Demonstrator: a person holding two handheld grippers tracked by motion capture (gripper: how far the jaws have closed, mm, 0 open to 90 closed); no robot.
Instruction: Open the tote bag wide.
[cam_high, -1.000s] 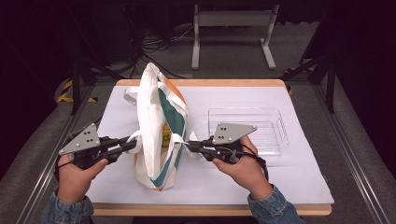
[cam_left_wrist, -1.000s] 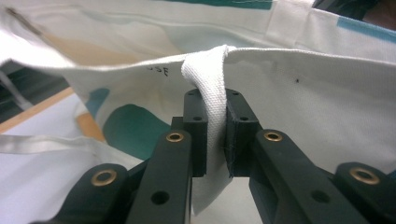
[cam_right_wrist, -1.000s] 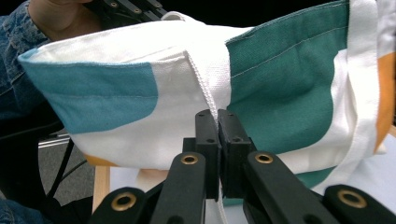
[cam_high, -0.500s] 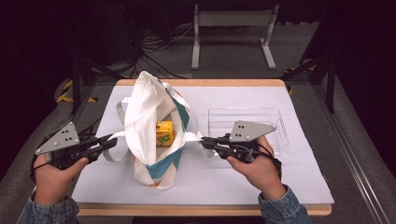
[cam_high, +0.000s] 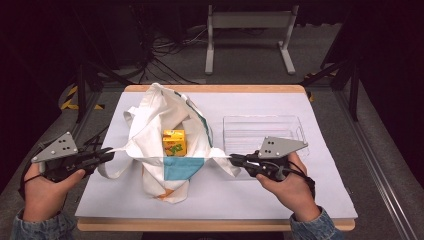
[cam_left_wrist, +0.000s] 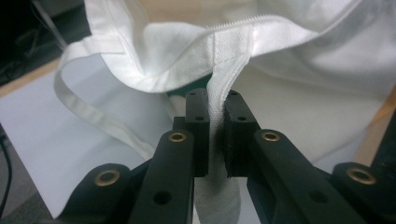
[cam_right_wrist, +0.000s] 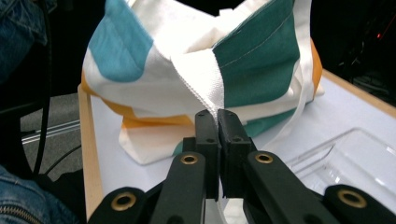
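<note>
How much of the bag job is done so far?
Done: the cloth bag gapes open, showing a yellow carton inside. In hand: the left gripper and right gripper each pinch a handle strap, holding it apart. Probably left: lifting the carton into the clear tray.

I see my left gripper (cam_high: 107, 156) and right gripper (cam_high: 234, 160) as black, each topped by a grey three-cornered plate dotted with small dark holes. Up close, the jaws are matte black bars with brass-ringed holes and blocky square pads (cam_left_wrist: 197, 135) showing small screw holes. Thin black cables trail back over both hands (cam_high: 287, 185). Blue denim cuffs (cam_high: 310, 229) cover the wrists.
</note>
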